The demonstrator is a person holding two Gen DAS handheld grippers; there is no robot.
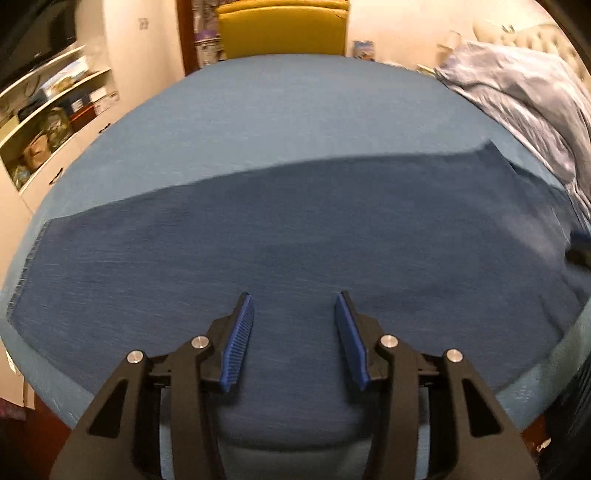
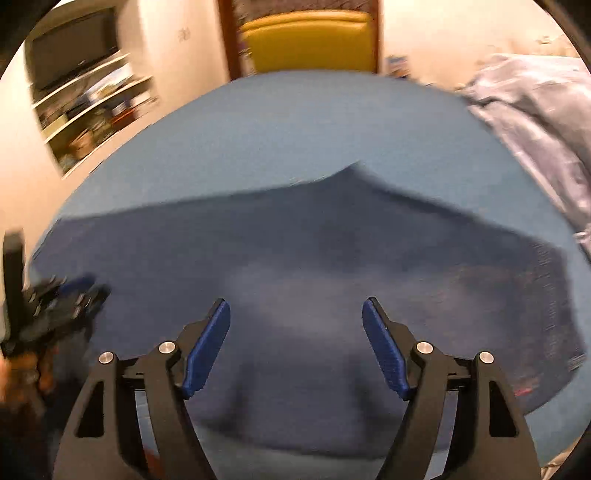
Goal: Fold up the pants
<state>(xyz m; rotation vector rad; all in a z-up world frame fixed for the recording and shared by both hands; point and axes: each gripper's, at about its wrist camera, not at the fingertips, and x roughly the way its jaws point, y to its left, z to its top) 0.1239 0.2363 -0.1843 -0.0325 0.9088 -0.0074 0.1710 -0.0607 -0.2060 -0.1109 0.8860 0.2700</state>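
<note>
Dark blue pants (image 1: 295, 221) lie spread flat across a round table covered in light blue cloth (image 1: 277, 110). My left gripper (image 1: 294, 295) hovers over the near part of the pants, its blue pads apart with only flat fabric showing between them. In the right wrist view the pants (image 2: 314, 251) look blurred, with a raised fold at their far edge. My right gripper (image 2: 295, 302) stands wide open above them with nothing between its pads. The left gripper (image 2: 74, 291) shows at the left edge of that view, blurred, over the pants' left end.
A yellow chair (image 1: 284, 33) stands behind the table's far edge. Shelves with clutter (image 1: 55, 110) line the wall on the left. A crumpled pale blue cloth (image 1: 517, 103) lies on the right, beside the table. Light blue tablecloth (image 2: 295, 129) shows beyond the pants.
</note>
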